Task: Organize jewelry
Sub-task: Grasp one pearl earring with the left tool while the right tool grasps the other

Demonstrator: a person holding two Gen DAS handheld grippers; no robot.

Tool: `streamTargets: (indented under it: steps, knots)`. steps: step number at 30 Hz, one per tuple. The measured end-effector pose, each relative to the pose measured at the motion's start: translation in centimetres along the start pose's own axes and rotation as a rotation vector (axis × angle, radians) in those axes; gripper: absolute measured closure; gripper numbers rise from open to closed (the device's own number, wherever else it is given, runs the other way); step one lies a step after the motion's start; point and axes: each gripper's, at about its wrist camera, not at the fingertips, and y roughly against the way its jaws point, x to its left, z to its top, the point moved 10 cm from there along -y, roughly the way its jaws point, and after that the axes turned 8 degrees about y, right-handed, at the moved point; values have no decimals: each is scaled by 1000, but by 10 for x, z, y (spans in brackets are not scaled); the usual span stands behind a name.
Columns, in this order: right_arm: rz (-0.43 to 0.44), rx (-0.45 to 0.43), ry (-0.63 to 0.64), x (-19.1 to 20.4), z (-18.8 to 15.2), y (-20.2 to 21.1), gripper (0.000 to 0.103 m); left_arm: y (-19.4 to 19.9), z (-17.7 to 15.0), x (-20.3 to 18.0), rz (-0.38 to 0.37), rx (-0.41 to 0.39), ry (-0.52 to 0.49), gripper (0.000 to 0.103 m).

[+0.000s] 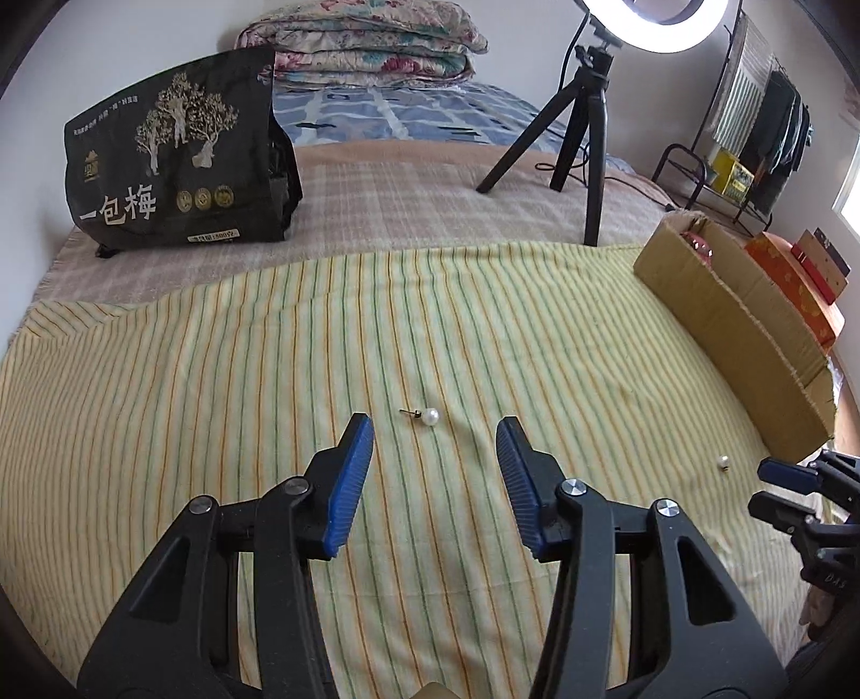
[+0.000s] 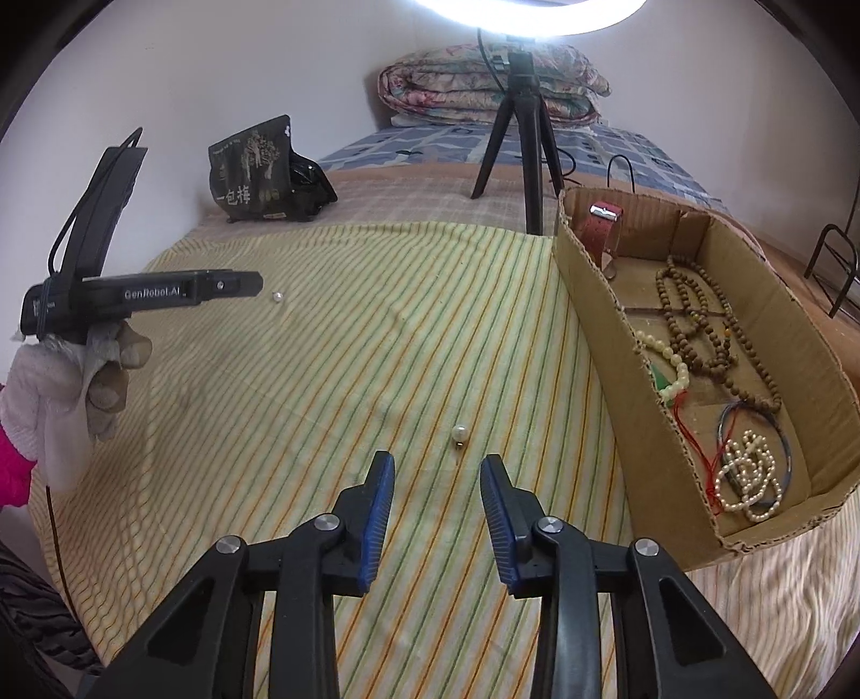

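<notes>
Two pearl stud earrings lie on the yellow striped cloth (image 1: 215, 376). One earring (image 1: 429, 415) lies just beyond my open, empty left gripper (image 1: 435, 430); it also shows in the right wrist view (image 2: 277, 296). The other earring (image 2: 458, 432) lies just ahead of my open, empty right gripper (image 2: 436, 468); it also shows in the left wrist view (image 1: 722, 461). A cardboard box (image 2: 596, 290) at the right holds a brown bead necklace (image 2: 699, 322), a pearl strand (image 2: 747, 473), a pale bead bracelet (image 2: 672, 365) and a red watch (image 2: 602, 231).
A black snack bag (image 1: 177, 161) and a ring-light tripod (image 1: 580, 134) stand beyond the cloth. Folded quilts (image 1: 365, 48) lie at the back. The left gripper body in a gloved hand (image 2: 107, 301) hangs at the left. A red box (image 1: 795, 290) sits behind the cardboard box.
</notes>
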Motion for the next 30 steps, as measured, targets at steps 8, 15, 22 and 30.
streamTargets:
  steps: [8,15,22,30]
  knots:
    - [-9,1,8,-1,9,-14,70,-18,5,3,35,-5,-68,54]
    - [-15,1,4,-2,12,-22,71,-31,4,-1,38,12,-130,70]
    - [-17,15,2,-3,9,-28,72,-34,4,-3,28,9,-146,72]
    - [-22,21,3,-5,9,-33,78,-35,2,-8,29,1,-178,82]
